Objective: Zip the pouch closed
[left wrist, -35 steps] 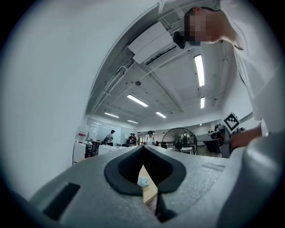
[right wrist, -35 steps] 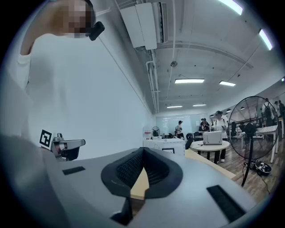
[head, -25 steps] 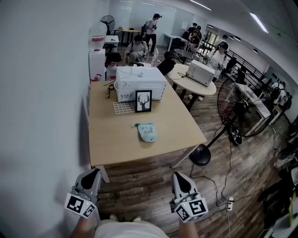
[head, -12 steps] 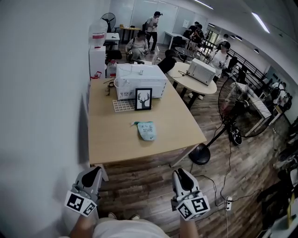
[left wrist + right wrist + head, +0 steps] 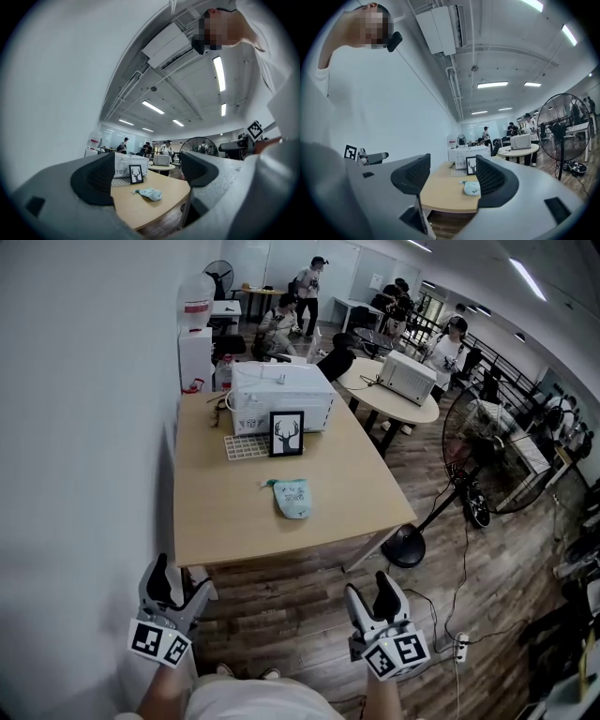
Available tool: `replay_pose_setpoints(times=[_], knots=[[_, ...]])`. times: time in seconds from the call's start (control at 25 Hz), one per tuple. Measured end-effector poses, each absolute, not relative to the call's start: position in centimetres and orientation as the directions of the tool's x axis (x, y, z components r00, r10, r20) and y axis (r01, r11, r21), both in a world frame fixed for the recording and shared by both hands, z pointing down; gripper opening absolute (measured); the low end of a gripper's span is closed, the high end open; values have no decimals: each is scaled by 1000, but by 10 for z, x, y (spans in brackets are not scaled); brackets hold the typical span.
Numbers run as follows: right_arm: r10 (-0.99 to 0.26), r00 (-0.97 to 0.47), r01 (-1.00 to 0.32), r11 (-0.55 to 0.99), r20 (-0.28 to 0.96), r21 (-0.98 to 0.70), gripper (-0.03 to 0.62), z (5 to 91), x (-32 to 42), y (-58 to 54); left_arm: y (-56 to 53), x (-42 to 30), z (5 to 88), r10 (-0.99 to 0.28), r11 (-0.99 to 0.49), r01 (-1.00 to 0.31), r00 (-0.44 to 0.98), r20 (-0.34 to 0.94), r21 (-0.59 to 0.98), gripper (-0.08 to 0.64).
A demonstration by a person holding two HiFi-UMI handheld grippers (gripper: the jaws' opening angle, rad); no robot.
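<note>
Hovering off the table (image 5: pixel 216 517) edge, left gripper (image 5: pixel 180 579), right gripper (image 5: pixel 370 589), jaws just opened wide, empty, pouch (image 5: pixel 292 498) mid-table.

Pouch (image 5: pixel 292 498) on table (image 5: pixel 225 526) by deer picture (image 5: pixel 287 433); left hand-held gripper (image 5: pixel 178 579), right hand-held gripper (image 5: pixel 370 590) just opened, empty.

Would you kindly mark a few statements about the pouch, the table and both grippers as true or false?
1. The pouch lies on the table, nearer the person than the deer picture. True.
2. The left gripper grips the pouch. False: its jaws have just been opening; they stand apart and empty, short of the table.
3. The right gripper is shut. False: its jaws have just been opening too, and hold nothing.
4. The white appliance stands behind the deer picture. True.
</note>
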State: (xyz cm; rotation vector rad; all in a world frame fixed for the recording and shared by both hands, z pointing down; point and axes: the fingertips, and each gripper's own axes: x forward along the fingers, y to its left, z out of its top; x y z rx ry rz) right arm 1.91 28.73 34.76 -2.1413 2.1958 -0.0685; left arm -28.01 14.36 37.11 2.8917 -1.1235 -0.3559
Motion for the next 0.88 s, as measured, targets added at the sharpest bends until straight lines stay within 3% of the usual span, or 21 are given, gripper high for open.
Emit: replay_pose_setpoints(times=[0.2,0.6,0.88], knots=[[-999,-39,-993,39,1,-109,353,360,37,291,148,-264,373,-673,-736,-673,715,-187,78,456],[-996,-79,-984,70,46,-163,357,395,58,279,143,-242,401,-687,-726,-685,720,-94,65,457],[-993,-74,-987,59,96,-152,352,406,74,218,69,-195,425,-656,-753,-649,753,-47,106,457]])
